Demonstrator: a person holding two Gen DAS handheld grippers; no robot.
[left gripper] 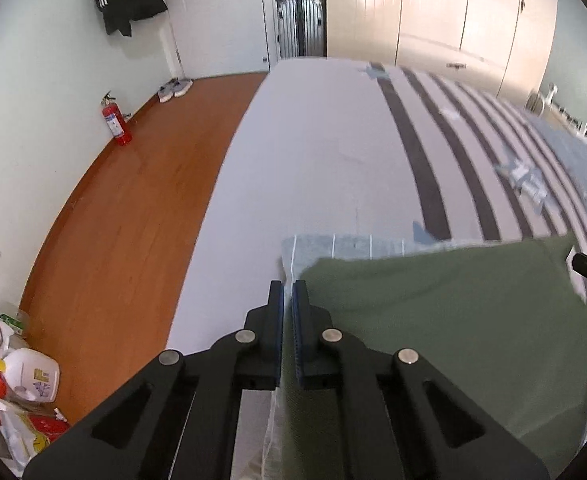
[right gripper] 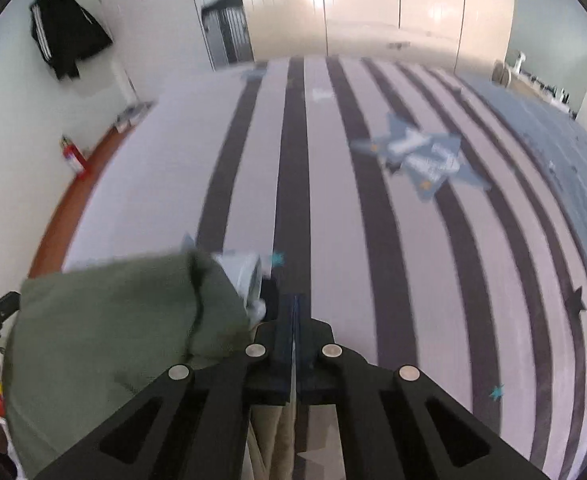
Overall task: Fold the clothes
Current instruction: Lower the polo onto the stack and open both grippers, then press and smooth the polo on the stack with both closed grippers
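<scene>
Green shirt [left gripper: 433, 320] mid-fold at bed [left gripper: 313, 160] edge: I'm clamping both grippers, left [left gripper: 288, 292] and right [right gripper: 294, 308], on its edges; next, laying it flat.

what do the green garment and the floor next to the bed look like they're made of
Green garment: looks like a soft matte knit, maybe cotton; it drapes and creases without shine, though blur hides the weave. Floor: reddish-brown wood or wood-look laminate, smooth and slightly glossy, with faint plank lines and pale reflections.

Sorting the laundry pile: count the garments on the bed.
2 visible: a green garment near the bed's close edge, and a light blue garment lying under it, its edge poking out. Others may be hidden beneath or out of frame.
</scene>
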